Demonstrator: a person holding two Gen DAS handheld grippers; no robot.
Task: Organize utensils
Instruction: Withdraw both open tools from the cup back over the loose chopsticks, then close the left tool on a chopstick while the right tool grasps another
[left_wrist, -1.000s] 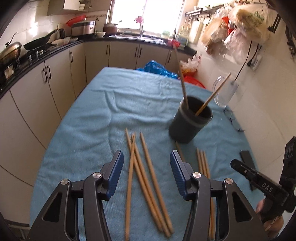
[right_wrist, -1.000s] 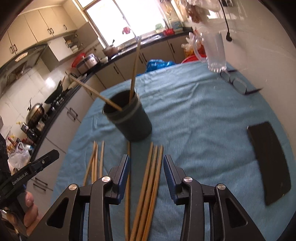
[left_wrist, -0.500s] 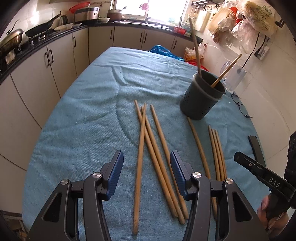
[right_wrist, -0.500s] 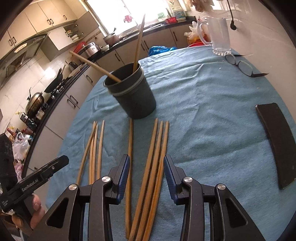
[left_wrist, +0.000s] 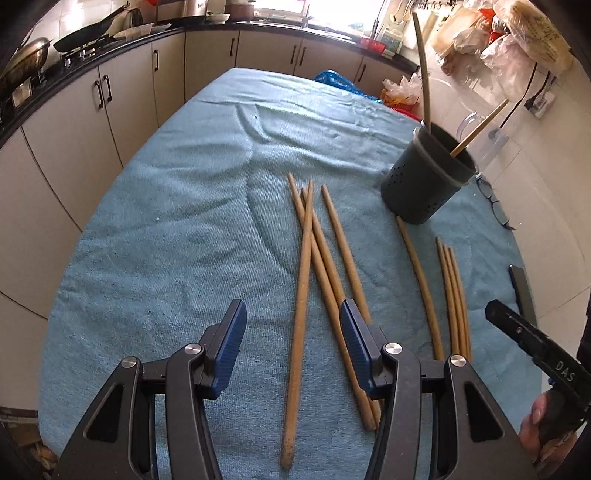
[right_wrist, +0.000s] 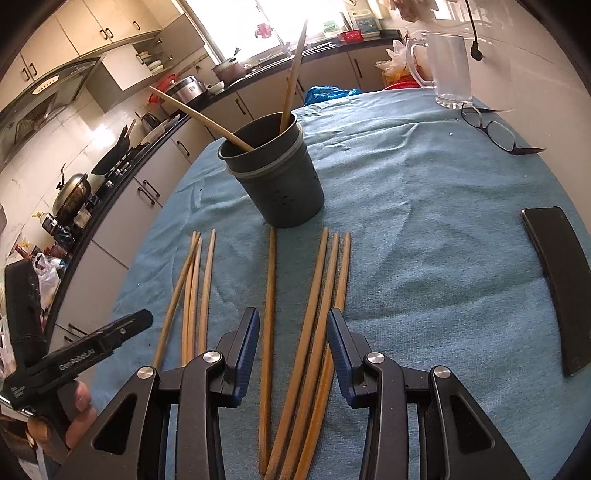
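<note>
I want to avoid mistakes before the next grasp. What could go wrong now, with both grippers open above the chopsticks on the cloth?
1. Under the left gripper, the crossed chopsticks overlap, so closing may catch two or roll one away.
2. The right gripper has a single chopstick and three packed chopsticks between its fingers; it may grab several.
3. The holder holds two leaning sticks; inserting another could possibly tip it.
</note>
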